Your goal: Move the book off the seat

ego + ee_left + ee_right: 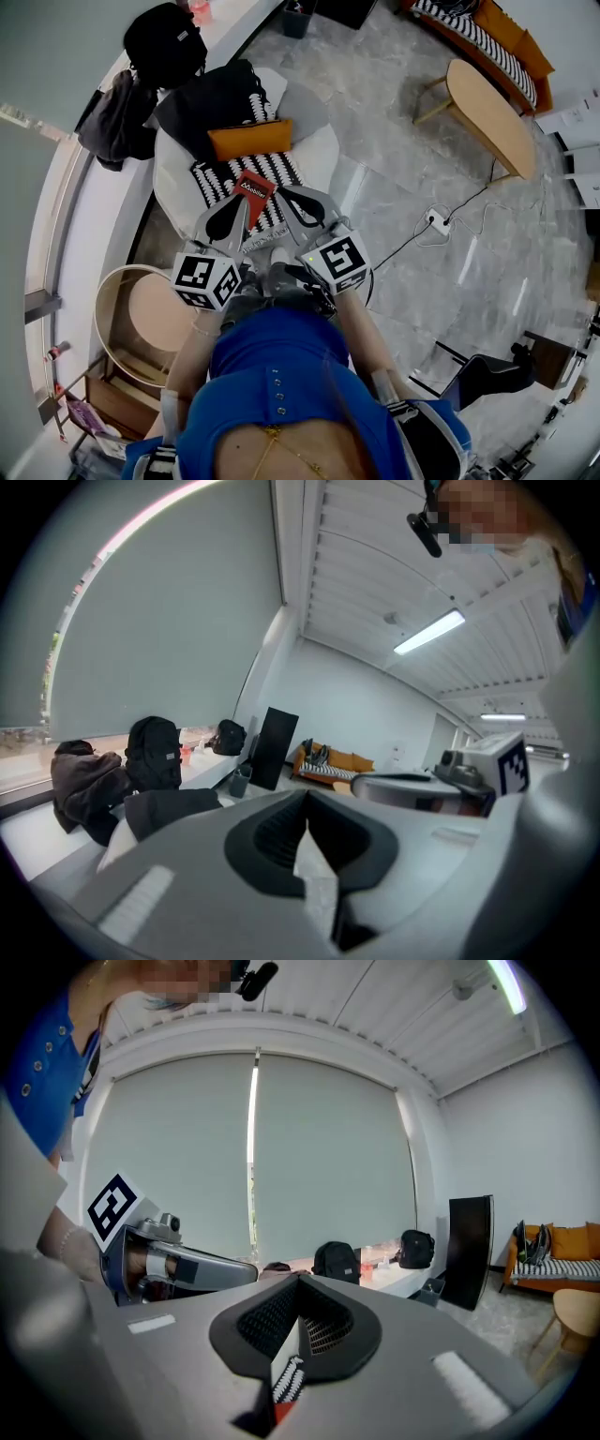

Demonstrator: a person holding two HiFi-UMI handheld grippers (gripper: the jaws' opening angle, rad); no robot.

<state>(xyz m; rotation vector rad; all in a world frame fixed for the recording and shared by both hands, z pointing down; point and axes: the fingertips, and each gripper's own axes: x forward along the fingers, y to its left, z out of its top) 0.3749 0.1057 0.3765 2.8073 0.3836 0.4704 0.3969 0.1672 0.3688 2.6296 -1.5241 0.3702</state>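
The person held both tongs out in front of the body, and their tips met on the red book (253,186). The left tongs (242,202) were pressed together on the book's near left edge. In the left gripper view a thin pale strip of the book (315,878) stood pinched between the dark pads (281,832). The right tongs (275,199) were likewise clamped on the book's near right edge. The right gripper view showed a slim wedge of the book (287,1384), white above and red below, caught between the pads.

In the head view the book lay over the black-and-white striped cushion (217,180) of the white round seat (319,150). Whether it touched that cushion or hung just above it could not be told. Farther back on the seat an orange cushion (249,139) lay against a black jacket (211,98). A black backpack (164,42) stood on the white surface (234,26) beside the window. A wooden coffee table (492,112) stood well apart on the grey floor (394,178).
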